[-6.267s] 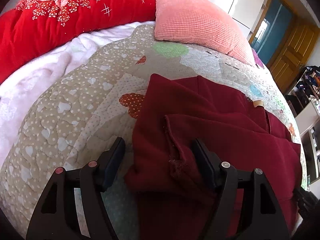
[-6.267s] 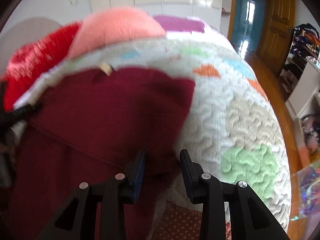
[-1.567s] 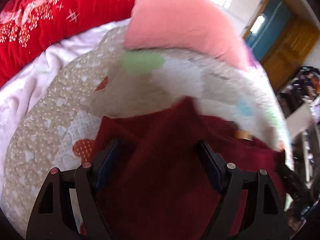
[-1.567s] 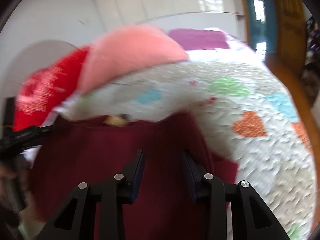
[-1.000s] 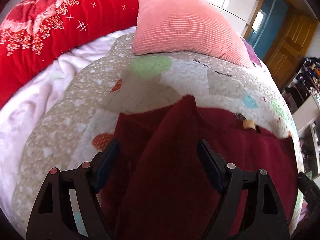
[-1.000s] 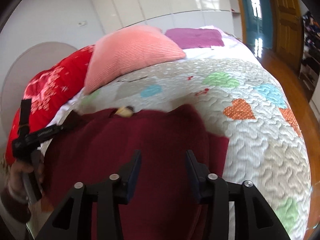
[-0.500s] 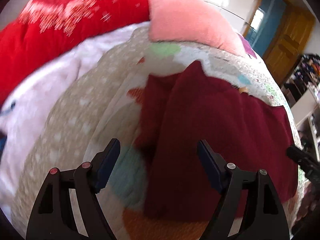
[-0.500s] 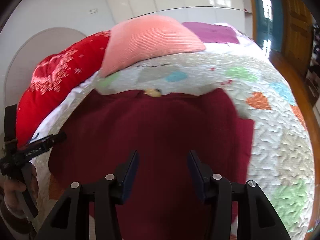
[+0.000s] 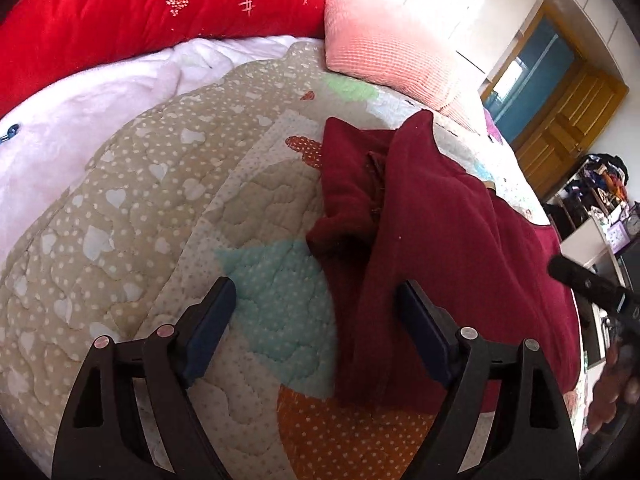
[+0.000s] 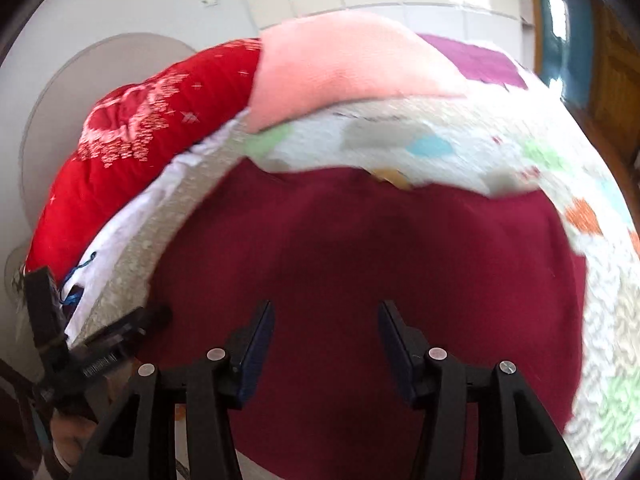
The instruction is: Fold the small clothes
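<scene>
Both grippers, left (image 9: 316, 324) and right (image 10: 326, 340), have pulled back, fingers just opening, released, leaving the maroon garment (image 9: 452, 248) folded on the bed (image 9: 160, 208).

L gripper (image 9: 314, 318): jaws wide apart, just been opening, nothing clamped, pointing 12 o'clock, angled down. R gripper (image 10: 326, 340): jaws partway apart, just been opening, grip nothing; its hand (image 9: 612, 384) at 4 o'clock in L view.
</scene>
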Demonstrator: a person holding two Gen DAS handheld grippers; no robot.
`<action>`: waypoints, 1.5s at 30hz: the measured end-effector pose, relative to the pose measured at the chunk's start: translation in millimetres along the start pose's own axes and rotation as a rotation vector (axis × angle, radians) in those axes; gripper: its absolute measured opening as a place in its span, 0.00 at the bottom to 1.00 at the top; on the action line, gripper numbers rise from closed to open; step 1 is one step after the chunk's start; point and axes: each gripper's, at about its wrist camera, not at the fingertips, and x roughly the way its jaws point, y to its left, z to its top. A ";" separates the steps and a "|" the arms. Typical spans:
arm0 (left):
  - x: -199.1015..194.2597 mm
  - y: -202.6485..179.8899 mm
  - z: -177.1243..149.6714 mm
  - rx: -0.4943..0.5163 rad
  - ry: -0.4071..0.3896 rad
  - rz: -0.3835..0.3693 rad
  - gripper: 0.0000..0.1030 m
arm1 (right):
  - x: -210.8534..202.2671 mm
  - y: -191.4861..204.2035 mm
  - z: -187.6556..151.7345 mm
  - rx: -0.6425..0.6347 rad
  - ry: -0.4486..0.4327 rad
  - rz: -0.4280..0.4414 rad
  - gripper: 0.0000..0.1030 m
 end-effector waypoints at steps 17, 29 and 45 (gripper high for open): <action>1.2 9.2 3.2 -0.020 0.013 -0.062 0.86 | 145.9 109.2 67.5 -0.138 0.118 -0.022 0.39; 2.1 7.5 3.6 -0.010 0.013 -0.052 0.86 | 118.2 108.0 65.9 -0.072 0.150 0.059 0.59; 7.3 4.3 8.4 0.008 0.025 -0.047 0.90 | 48.0 68.2 31.0 -0.068 0.059 -0.017 0.62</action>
